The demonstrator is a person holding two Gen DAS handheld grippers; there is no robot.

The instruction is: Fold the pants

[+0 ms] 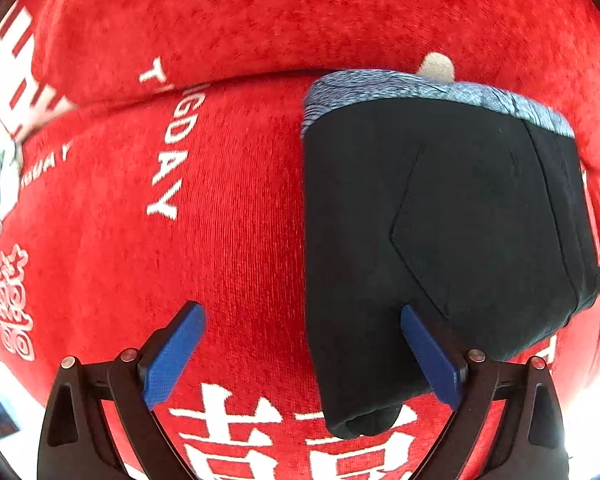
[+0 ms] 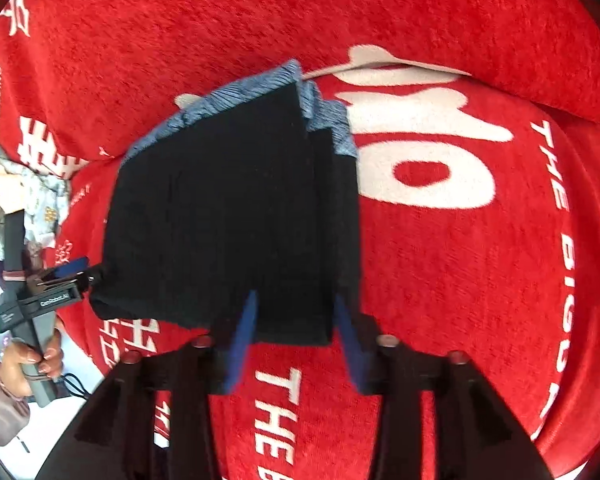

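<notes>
The black pants [image 1: 440, 240] with a grey-blue waistband [image 1: 420, 90] lie folded into a compact stack on the red cloth; a back pocket faces up. They also show in the right wrist view [image 2: 228, 216]. My left gripper [image 1: 304, 312] is open, blue pads apart, its right pad [image 1: 428, 356] over the pants' near left edge, holding nothing. My right gripper [image 2: 294, 304] is open, its pads on either side of the stack's near corner. The left gripper [image 2: 74, 270] shows at the stack's left edge in the right wrist view.
A red plush cloth [image 1: 240, 260] with white lettering covers the surface and rises in a fold behind the pants [image 2: 220, 40]. A patterned light garment [image 2: 40, 196] lies at the far left. A person's hand [image 2: 28, 360] grips the left tool's handle.
</notes>
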